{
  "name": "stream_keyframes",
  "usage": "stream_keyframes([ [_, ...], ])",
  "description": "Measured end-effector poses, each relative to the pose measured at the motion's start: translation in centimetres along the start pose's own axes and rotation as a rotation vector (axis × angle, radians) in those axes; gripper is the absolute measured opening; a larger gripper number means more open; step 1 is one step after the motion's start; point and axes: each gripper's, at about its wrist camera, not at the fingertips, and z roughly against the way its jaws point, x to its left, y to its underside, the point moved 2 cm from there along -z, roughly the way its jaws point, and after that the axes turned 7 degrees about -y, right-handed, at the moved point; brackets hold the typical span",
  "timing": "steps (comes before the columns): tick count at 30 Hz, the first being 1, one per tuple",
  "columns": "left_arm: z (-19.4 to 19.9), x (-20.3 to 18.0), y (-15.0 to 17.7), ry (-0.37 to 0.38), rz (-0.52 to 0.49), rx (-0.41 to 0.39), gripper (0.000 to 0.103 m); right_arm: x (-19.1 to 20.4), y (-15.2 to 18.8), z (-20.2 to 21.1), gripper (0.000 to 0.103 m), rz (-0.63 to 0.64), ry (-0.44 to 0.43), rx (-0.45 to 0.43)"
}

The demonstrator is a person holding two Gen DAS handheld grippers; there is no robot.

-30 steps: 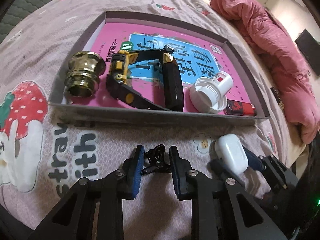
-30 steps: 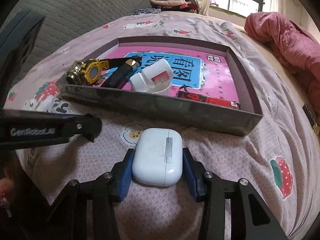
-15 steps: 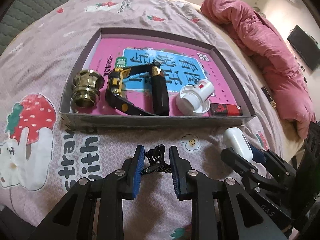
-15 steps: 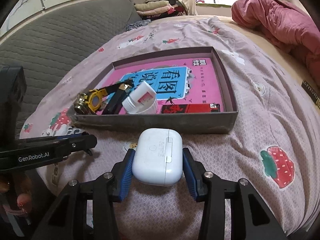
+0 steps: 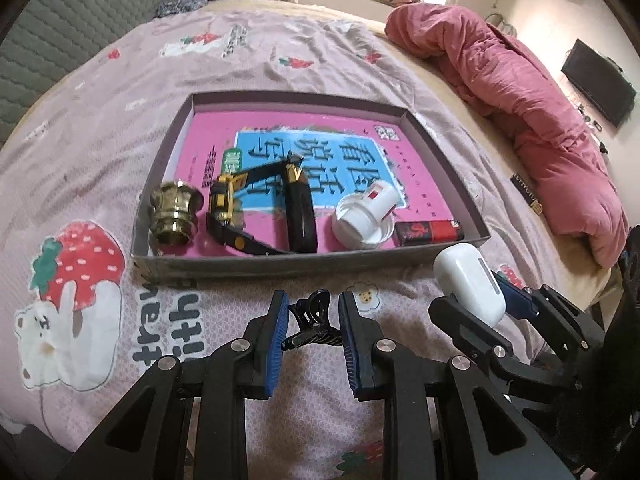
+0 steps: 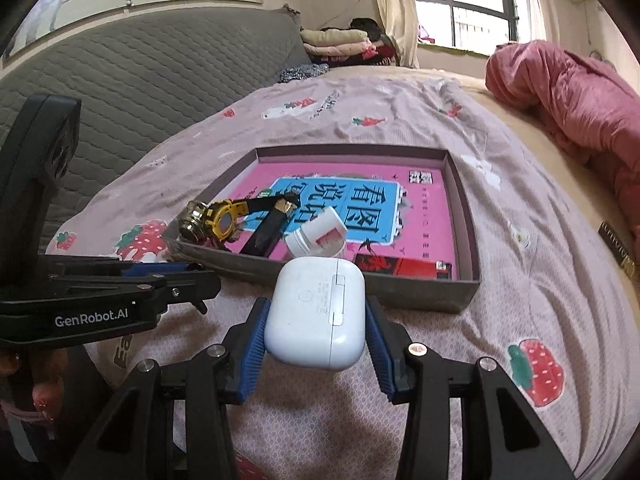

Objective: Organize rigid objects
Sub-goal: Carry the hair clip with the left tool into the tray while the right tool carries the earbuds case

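My left gripper (image 5: 313,312) is shut on a black hair clip (image 5: 310,322), held above the bedspread in front of the grey box (image 5: 280,266). My right gripper (image 6: 315,320) is shut on a white earbud case (image 6: 316,312), lifted near the box's front wall (image 6: 400,296); it also shows in the left wrist view (image 5: 468,282). Inside the box lie a brass knob (image 5: 174,212), a yellow-and-black watch (image 5: 240,208), a white bottle (image 5: 366,216) and a red lighter (image 5: 430,231).
The box sits on a pink strawberry-print bedspread (image 5: 80,160). A pink quilt (image 5: 540,120) is heaped at the right. A grey padded headboard (image 6: 140,80) and folded clothes (image 6: 336,42) are behind.
Both grippers have risen and drawn back from the box, each carrying its object. The earbud case is now clear of the bedspread.
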Motion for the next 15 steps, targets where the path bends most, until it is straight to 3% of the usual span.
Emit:
stream_keyframes([
  [15, 1.1, -0.8, -1.4, 0.003, -0.020, -0.053, 0.026, -1.2, -1.7, 1.0, 0.046, -0.011, 0.039, -0.060],
])
